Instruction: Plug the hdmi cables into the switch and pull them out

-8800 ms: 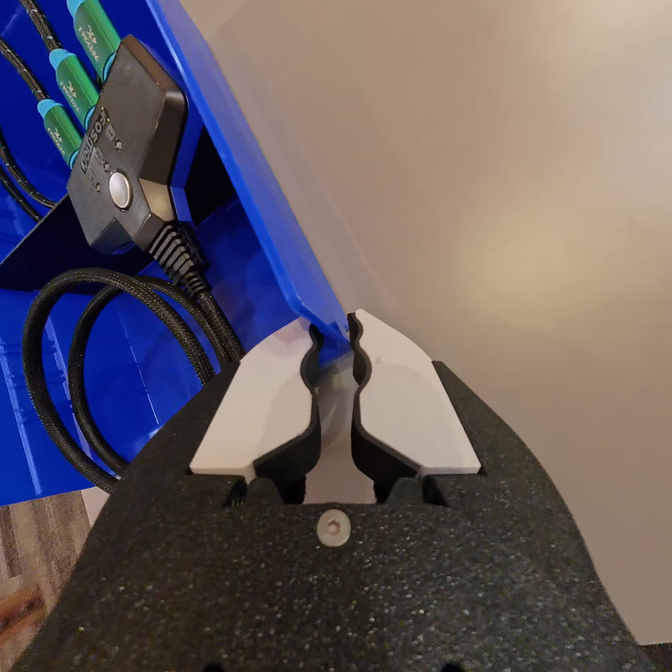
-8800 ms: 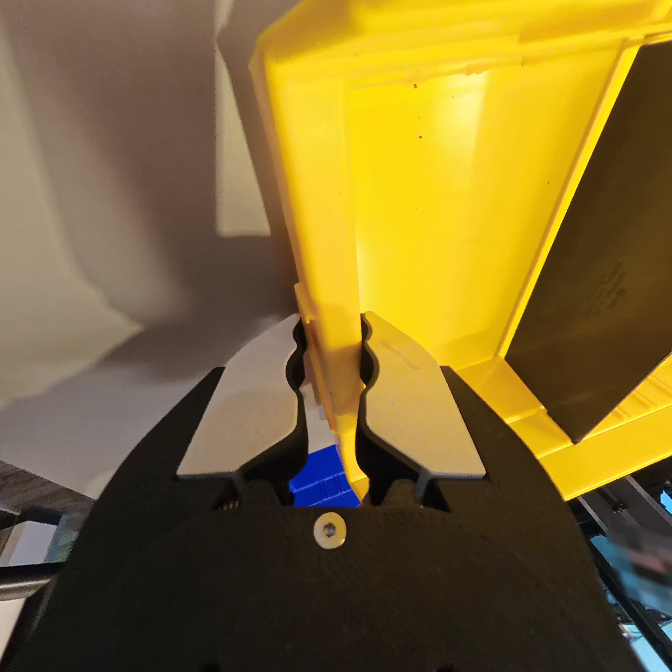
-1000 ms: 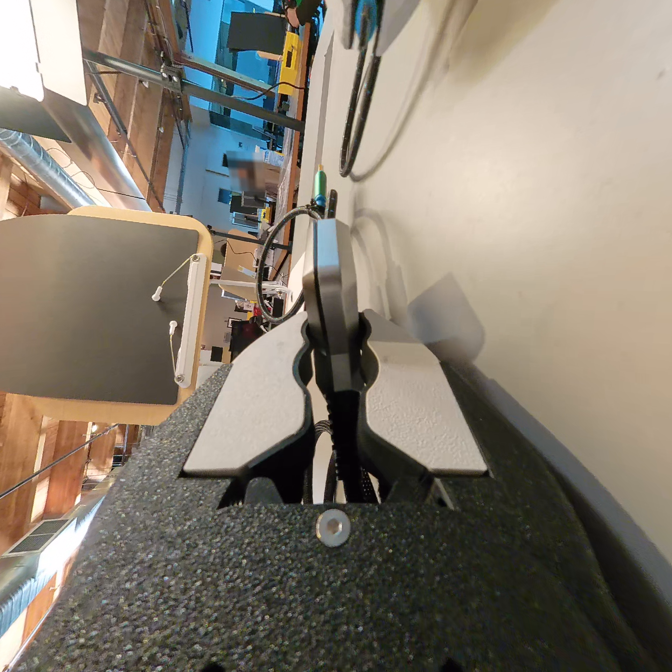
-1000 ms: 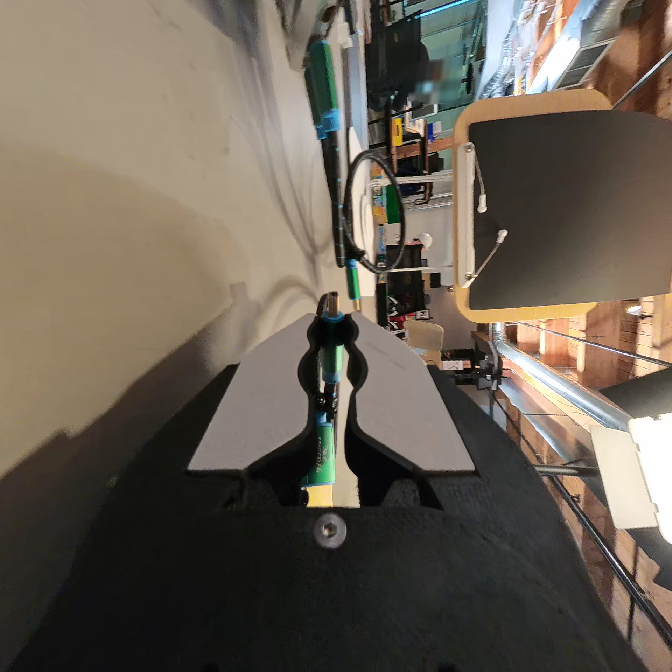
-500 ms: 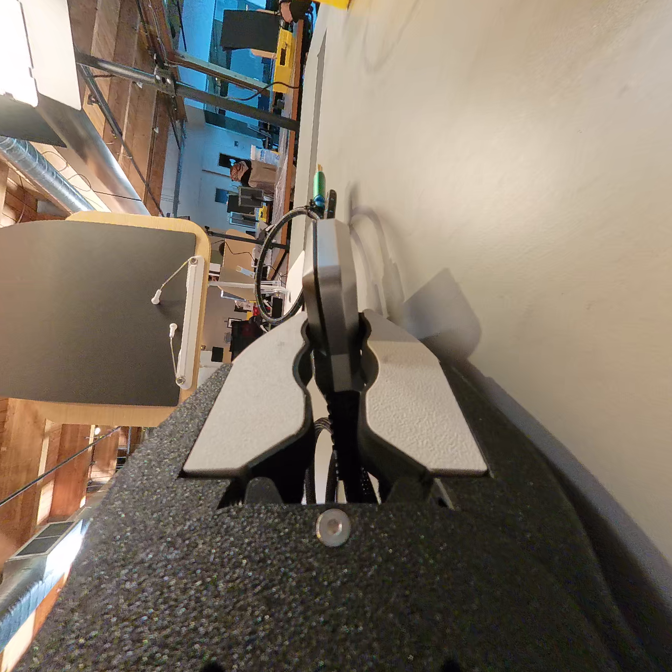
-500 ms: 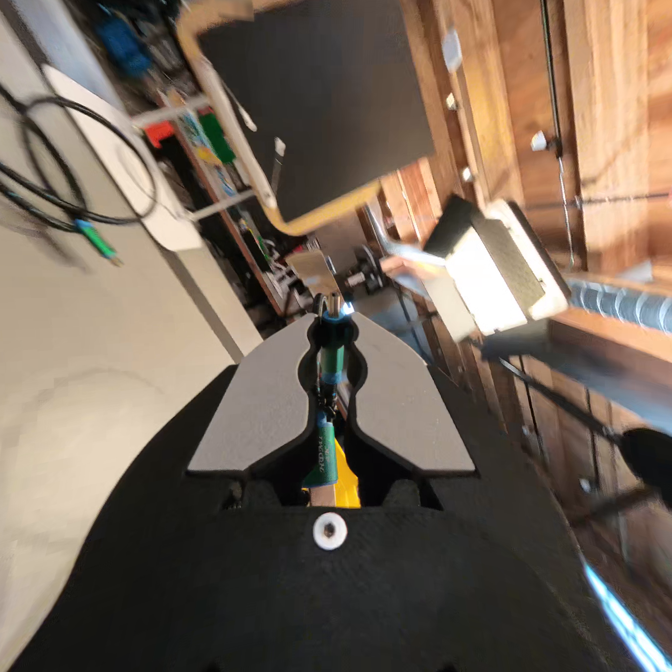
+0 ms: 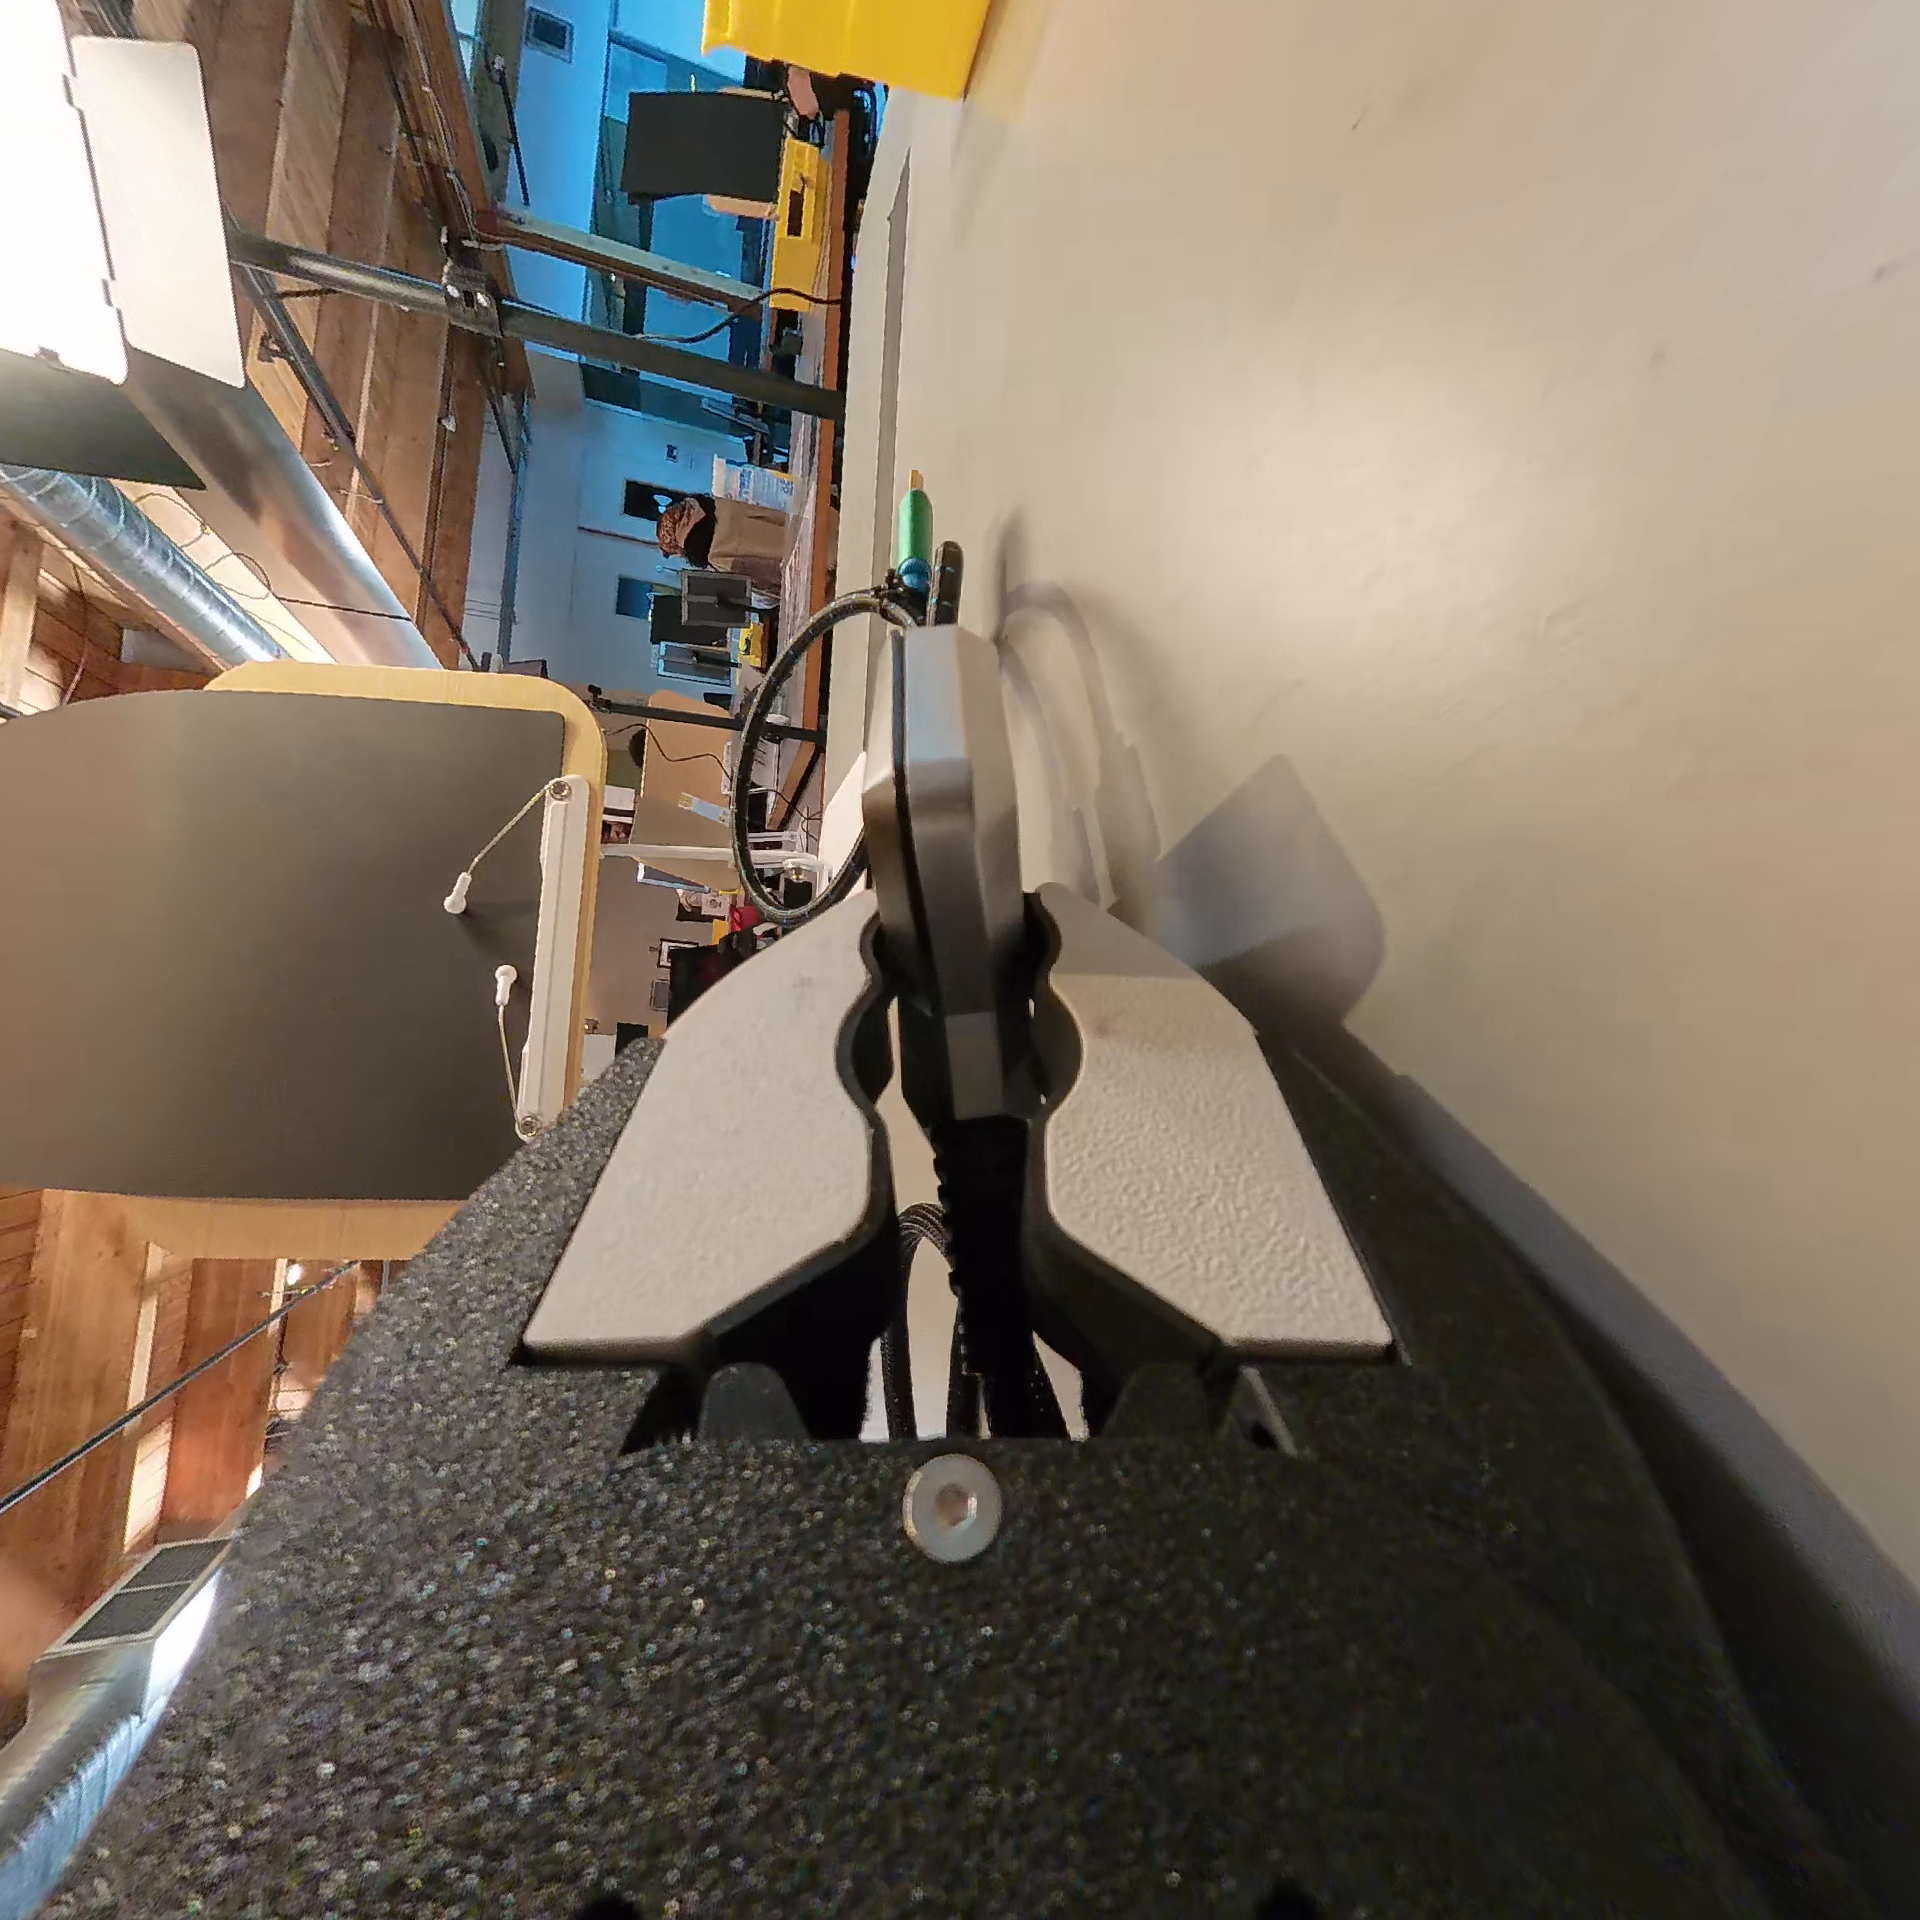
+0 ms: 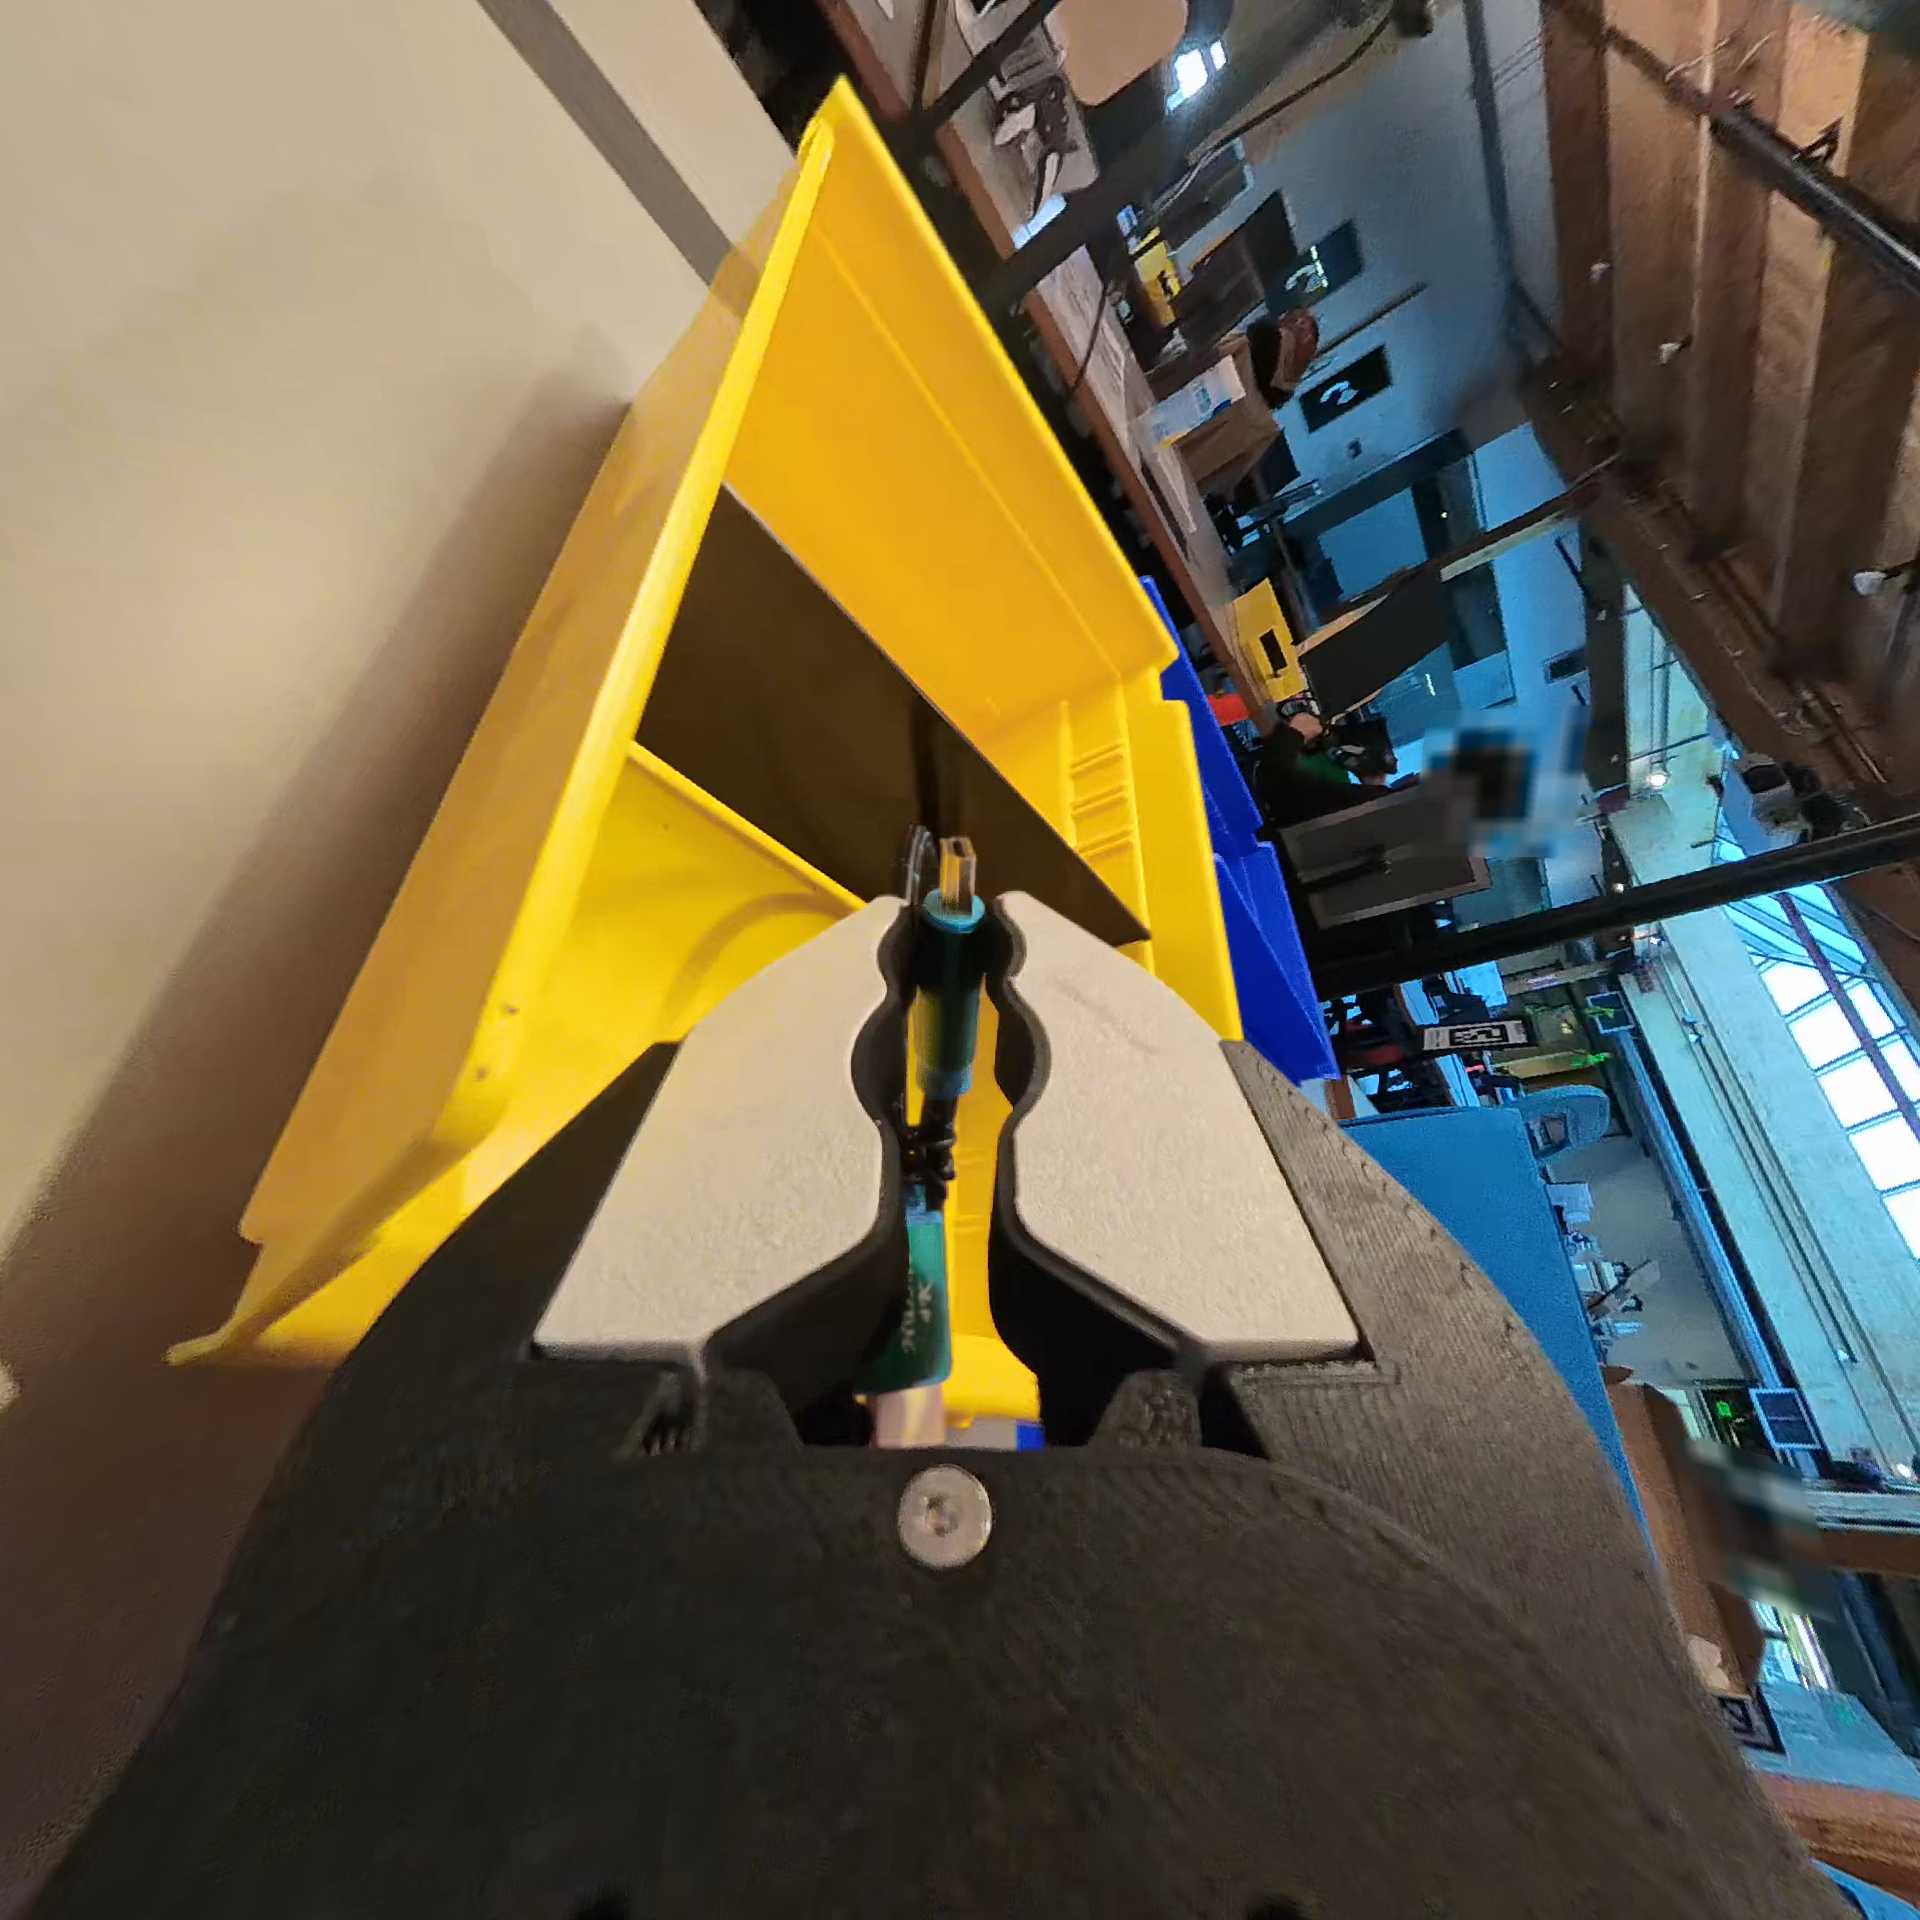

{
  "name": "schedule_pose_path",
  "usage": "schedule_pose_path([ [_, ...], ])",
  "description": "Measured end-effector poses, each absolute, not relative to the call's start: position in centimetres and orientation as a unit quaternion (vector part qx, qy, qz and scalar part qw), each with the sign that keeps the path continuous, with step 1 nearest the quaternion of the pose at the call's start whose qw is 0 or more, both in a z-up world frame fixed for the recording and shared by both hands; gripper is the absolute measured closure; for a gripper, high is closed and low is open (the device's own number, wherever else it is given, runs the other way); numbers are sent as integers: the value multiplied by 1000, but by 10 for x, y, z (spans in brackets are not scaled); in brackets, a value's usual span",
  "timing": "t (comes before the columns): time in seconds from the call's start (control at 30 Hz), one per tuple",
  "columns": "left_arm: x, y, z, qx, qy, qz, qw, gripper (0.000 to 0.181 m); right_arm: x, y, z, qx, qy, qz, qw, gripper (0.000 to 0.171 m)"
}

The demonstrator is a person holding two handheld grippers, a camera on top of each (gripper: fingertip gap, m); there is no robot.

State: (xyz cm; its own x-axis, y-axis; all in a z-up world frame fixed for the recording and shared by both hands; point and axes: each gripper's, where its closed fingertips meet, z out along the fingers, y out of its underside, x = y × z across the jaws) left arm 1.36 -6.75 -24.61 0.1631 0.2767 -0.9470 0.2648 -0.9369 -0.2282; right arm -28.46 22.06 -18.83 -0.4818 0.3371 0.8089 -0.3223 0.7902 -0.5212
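Note:
In the left wrist view my left gripper [image 7: 956, 940] is shut on the dark grey HDMI switch [image 7: 935, 810], held edge-on just above the beige table [image 7: 1455, 520]. The switch's braided black cable [image 7: 977, 1226] runs back between the fingers. A green HDMI plug [image 7: 916, 540] with a looped black cable [image 7: 769, 769] shows beyond the switch. In the right wrist view my right gripper [image 8: 945, 909] is shut on a green HDMI plug [image 8: 948, 997] with a teal collar; its metal tip [image 8: 956, 868] points at the yellow bin [image 8: 883, 436].
The yellow bin has a black divider [image 8: 831, 717] inside and stands on the table; blue bins [image 8: 1247, 883] sit behind it. The yellow bin also shows at the top of the left wrist view [image 7: 842, 42]. A chair with a black back [image 7: 270, 935] stands off the table edge.
My right gripper has swung with the green plug away from the table's loose cables and toward the yellow bin. My left gripper still holds the switch, barely moved.

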Motion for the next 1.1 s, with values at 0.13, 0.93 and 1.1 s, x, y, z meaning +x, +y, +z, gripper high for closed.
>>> schedule_pose_path([
  [0.13,15,-66,-247,-765,-173,621,3,159,-285,220,-191,6,-810,305,500,151],
  [0.93,14,-55,-246,-771,-147,620,0,159,-106,93,-176,273,-774,433,372,134],
  [1.1,18,-50,-245,-773,-133,620,4,159,-39,19,-233,426,-699,419,393,135],
])
